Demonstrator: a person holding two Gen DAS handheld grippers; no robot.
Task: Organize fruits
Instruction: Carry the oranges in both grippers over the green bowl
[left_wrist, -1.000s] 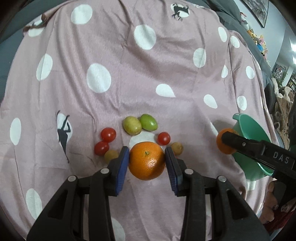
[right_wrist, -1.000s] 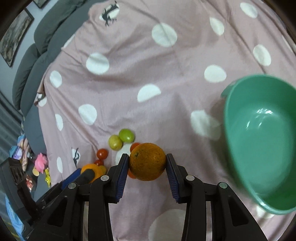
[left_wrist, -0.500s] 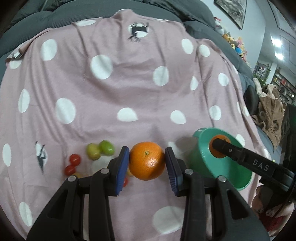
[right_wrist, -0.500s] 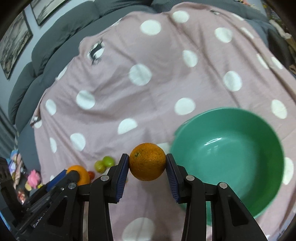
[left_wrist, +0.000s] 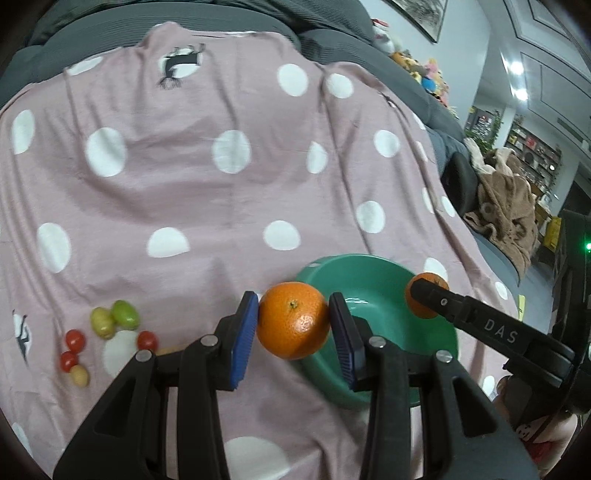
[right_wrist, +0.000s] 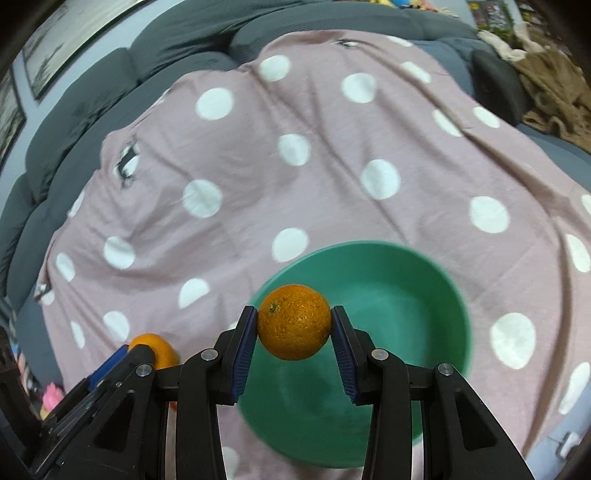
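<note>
The left gripper is clamped on a round, glossy orange, its ribbed blue pads pressing both sides of the fruit at the lower centre of the left wrist view. The fruit's small green stem scar faces the camera, and its skin is smooth with a bright highlight low on the right.

Just right of it in that view sits a smooth, round green plastic bowl, its inside bare and shiny. Over the bowl's right rim the right gripper reaches in from the lower right, a black plastic arm lettered DAS, closed on a second orange.

In the right wrist view that second orange fills the lower centre, duller and more pebbled, pinched between the ribbed blue pads and hanging in front of the bowl's left rim. The left gripper's fruit shows at the lower left edge.

Everything rests on a soft, creased pink cloth with white polka dots, spread over a grey ribbed sofa.

At the lower left of the left wrist view lies a loose cluster on the cloth: two oval green-yellow fruits touching each other, three small round cherry tomatoes, and a small pale yellow oval fruit.
</note>
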